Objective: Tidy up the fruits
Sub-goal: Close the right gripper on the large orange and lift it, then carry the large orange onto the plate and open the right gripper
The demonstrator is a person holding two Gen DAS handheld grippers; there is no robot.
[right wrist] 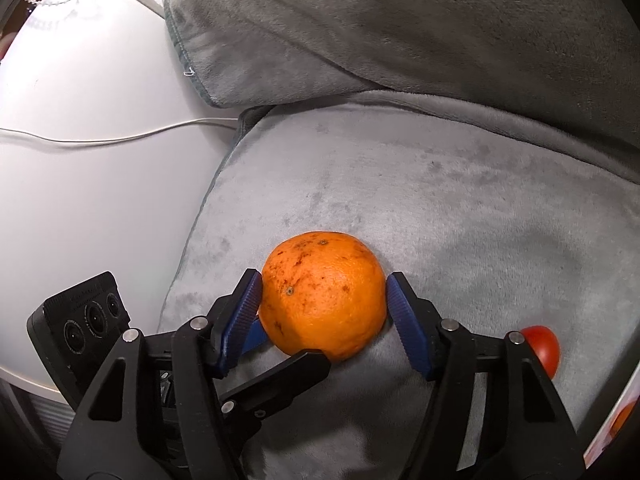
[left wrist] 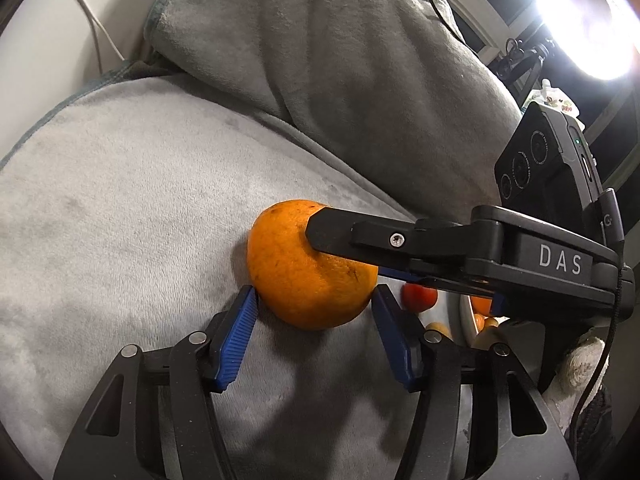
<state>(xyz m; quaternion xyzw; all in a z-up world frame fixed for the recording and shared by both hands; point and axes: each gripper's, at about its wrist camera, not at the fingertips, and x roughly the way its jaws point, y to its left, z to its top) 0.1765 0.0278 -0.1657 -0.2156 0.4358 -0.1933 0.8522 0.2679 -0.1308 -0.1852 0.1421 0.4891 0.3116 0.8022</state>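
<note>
Both the left tongs and right tongs pinched one orange at lower centre on the grey cushion; opposing pulls risked squeezing it loose and rolling.

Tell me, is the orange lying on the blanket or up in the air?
Lying on it. The orange sits against the grey blanket with no gap showing beneath it, in both wrist views.

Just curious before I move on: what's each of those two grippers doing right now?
Left gripper: closed on the orange.
Right gripper: pads against the same orange, apparently closed on it.
</note>
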